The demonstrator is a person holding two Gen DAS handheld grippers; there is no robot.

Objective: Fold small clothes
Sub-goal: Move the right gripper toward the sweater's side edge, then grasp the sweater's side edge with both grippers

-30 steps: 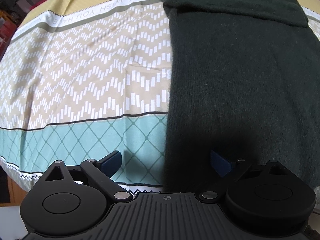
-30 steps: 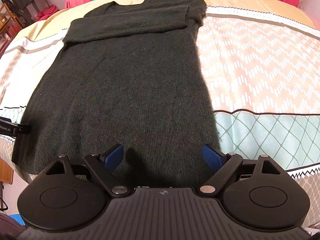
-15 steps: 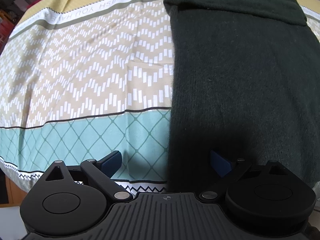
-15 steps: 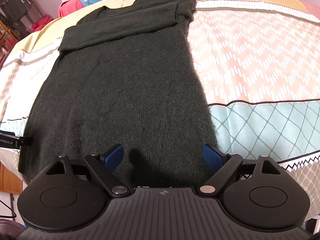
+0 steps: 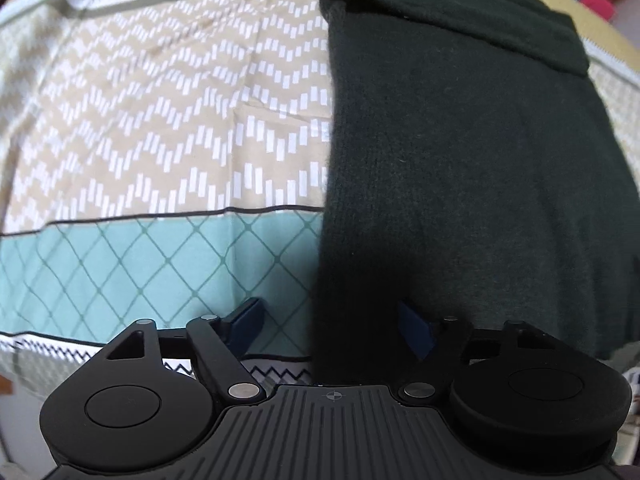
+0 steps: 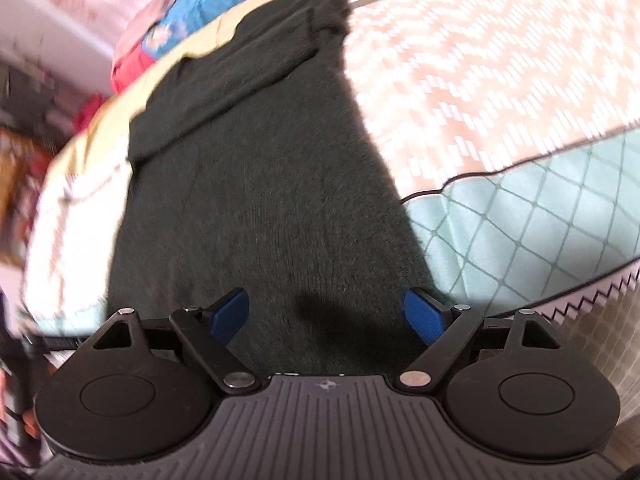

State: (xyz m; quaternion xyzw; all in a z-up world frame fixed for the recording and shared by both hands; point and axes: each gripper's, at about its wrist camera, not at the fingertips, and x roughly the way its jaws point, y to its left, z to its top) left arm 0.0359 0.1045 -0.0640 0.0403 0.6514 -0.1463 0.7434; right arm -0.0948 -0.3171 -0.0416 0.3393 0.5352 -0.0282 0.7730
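Left wrist view: the left claw (image 5: 331,322) is spread wide, low over the sweater's (image 5: 460,160) near left edge on the bedsheet (image 5: 140,140), holding nothing. Right wrist view: the right claw (image 6: 326,314) is spread too, its pads (image 6: 424,314) straddling the sweater's (image 6: 260,180) near hem.

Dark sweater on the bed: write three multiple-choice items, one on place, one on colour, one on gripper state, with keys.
1. In the left wrist view, the sweater lies where on the bedsheet?
A. left half
B. right half
C. off it entirely

2. The sweater's colour?
A. red
B. white
C. very dark green-black

3. The right gripper is:
A. open, holding nothing
B. shut on the sweater
C. shut on the sheet

Answers: 1 B, bare patterned sheet fills the left; 2 C, the knit reads dark throughout; 3 A, its blue fingers stand wide apart above the hem.
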